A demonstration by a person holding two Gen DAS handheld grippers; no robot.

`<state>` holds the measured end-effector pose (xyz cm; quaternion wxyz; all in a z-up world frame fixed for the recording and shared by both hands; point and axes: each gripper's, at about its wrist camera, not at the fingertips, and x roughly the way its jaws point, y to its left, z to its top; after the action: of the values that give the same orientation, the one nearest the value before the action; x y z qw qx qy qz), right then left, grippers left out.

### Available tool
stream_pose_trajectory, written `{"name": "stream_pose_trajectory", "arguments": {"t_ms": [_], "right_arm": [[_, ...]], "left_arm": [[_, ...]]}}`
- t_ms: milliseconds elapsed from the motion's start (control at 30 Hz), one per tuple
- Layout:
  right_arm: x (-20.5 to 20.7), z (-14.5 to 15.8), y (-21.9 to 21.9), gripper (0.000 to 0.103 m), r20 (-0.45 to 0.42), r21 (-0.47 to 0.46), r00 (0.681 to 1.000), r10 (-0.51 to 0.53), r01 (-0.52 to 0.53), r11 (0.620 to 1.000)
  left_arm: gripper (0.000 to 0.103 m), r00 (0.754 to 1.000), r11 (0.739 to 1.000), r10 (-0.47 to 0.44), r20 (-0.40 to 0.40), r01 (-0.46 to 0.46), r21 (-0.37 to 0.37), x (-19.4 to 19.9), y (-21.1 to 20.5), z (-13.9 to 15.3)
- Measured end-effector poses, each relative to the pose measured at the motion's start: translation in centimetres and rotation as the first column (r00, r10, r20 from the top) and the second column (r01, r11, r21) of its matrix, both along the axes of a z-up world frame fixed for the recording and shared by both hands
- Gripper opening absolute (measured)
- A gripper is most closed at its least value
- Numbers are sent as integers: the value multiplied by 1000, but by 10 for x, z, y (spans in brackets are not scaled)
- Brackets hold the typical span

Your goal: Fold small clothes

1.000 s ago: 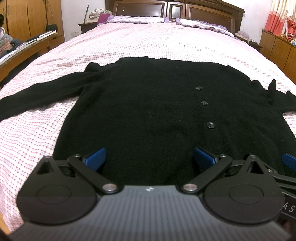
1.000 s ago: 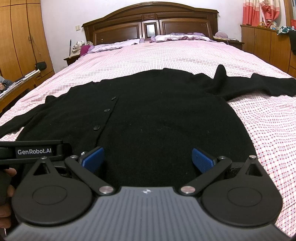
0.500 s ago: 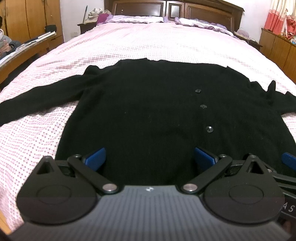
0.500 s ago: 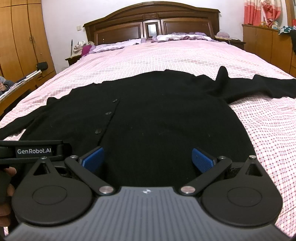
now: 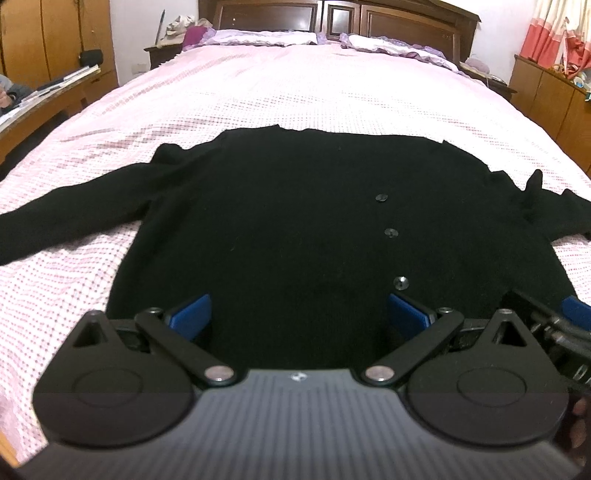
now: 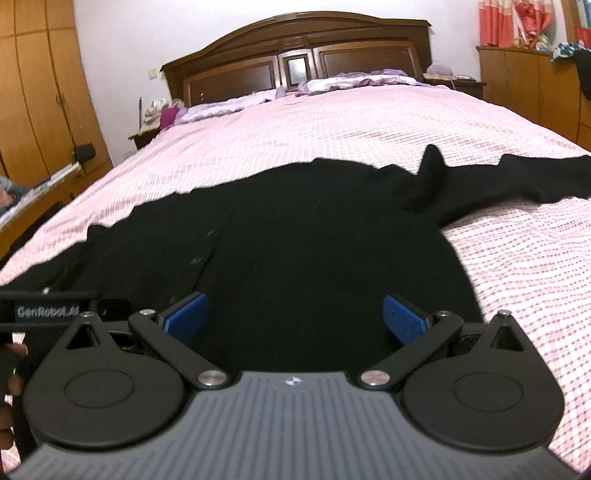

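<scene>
Up close, left tool (image 5: 299, 314) sits wide open, blue pads (image 5: 192, 315) far apart, nothing between them — it hangs over the near hem of the black cardigan (image 5: 295, 221). Right tool (image 6: 295, 317) same: open wide, blue fingertips (image 6: 404, 317) spread, empty, above the hem on the cardigan's right half. The two tools are side by side; the left tool's body with the GenRobot label (image 6: 48, 310) shows at the left edge of the right wrist view, with part of a hand (image 6: 9, 373) below it.

Cardigan lies flat, front up, on the bed (image 5: 295, 92), hem toward the tools, neck away. Three buttons (image 5: 390, 232) run up the front placket. Left sleeve (image 5: 66, 214) stretches out sideways across the pink checked bedspread; right sleeve (image 6: 517, 177) goes out the other way, with a bunched fold sticking up near the shoulder (image 6: 430, 162).

Farther back — pillows (image 5: 266, 37) at the dark wooden headboard (image 6: 303, 62). Wooden wardrobe (image 6: 40, 92) on the left, wooden cabinet (image 6: 532, 81) on the right, pink curtain (image 5: 554, 33) behind it. A desk edge with papers (image 5: 55, 85) sits at far left.
</scene>
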<state>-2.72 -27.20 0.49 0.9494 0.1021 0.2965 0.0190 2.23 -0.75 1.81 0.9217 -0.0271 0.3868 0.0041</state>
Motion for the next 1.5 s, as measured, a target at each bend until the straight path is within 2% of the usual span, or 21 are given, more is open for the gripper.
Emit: {"name": "stream_pose_trajectory", "arguments": {"t_ms": [200,367,533,667,767,867,967,1067,1200,1333,1500], "right_arm": [[10,6,-46,103,4,67,998,-69,69,995],[24,-2,-101,103,-62,149,993,-99,108,983],[38,-4,-159,103,-18,110,977,-210,211,971],[53,-8,-215,103,-1,105,949,-316,314,943],[65,-13,-265,103,-14,182,926,-377,373,910],[76,-18,-304,103,-20,223,899,-438,431,874],[89,-25,-335,103,-8,215,878,-478,468,857],[99,-37,-359,103,-8,208,855,-519,509,835],[113,-47,-395,103,2,298,839,-544,519,801],[132,-58,-417,103,-12,327,824,-567,539,776],[147,-76,-412,103,-2,238,831,-556,540,807]], "left_arm": [[103,1000,1000,-23,6,23,9,13,-10,4],[103,998,998,-61,6,61,4,24,-23,5],[103,995,995,-99,-1,99,5,36,-42,-2],[103,988,989,-147,-41,148,6,44,-58,-12],[103,982,986,-169,-80,168,-10,46,-63,-20],[103,981,985,-169,-92,172,22,45,-68,-27],[103,981,985,-155,-113,162,53,44,-73,-32],[103,983,987,-138,-119,146,61,43,-76,-36],[103,985,991,-112,-134,121,58,48,-77,-42],[103,987,990,-111,-116,120,76,46,-79,-46],[103,992,988,-115,-58,120,93,37,-81,-49]]}}
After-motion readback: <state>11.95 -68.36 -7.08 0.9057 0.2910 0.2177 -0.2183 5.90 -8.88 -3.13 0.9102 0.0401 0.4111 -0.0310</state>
